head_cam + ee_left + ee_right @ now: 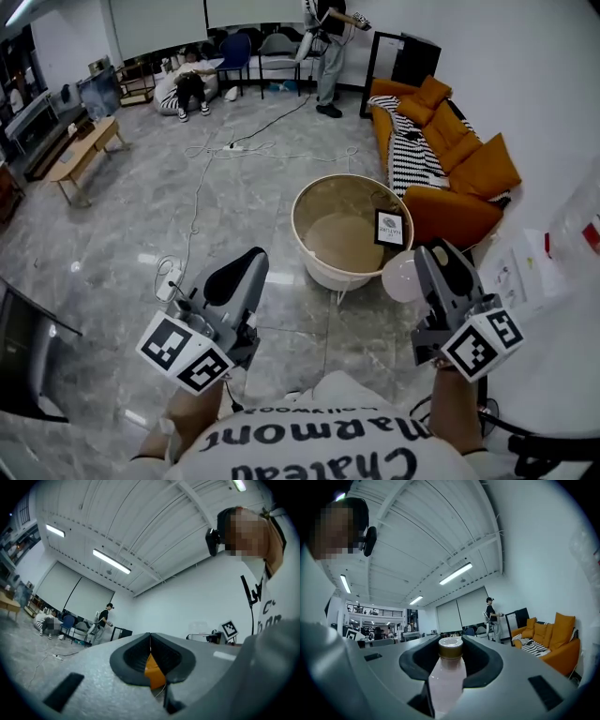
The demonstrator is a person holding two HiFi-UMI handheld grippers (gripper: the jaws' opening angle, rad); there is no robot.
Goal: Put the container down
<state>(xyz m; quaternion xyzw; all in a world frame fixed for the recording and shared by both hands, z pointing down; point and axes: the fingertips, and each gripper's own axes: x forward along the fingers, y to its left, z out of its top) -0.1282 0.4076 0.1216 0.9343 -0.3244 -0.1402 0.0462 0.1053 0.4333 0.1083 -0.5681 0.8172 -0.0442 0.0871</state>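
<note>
A glossy grey marble-patterned floor (112, 234) met plain white walls (534, 94). An orange cushioned sofa (487, 169) stood right, a low wooden bench (89, 150) left, under long ceiling strip lights (455, 573).

The marble floor (122, 225) bears a tub (323, 275), sofa (445, 214) and cables (196, 202).

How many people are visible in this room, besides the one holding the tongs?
2. A standing person is by the far wall, right of the chairs. A crouched person is on the floor, left of them. Others may be hidden farther off.
</note>
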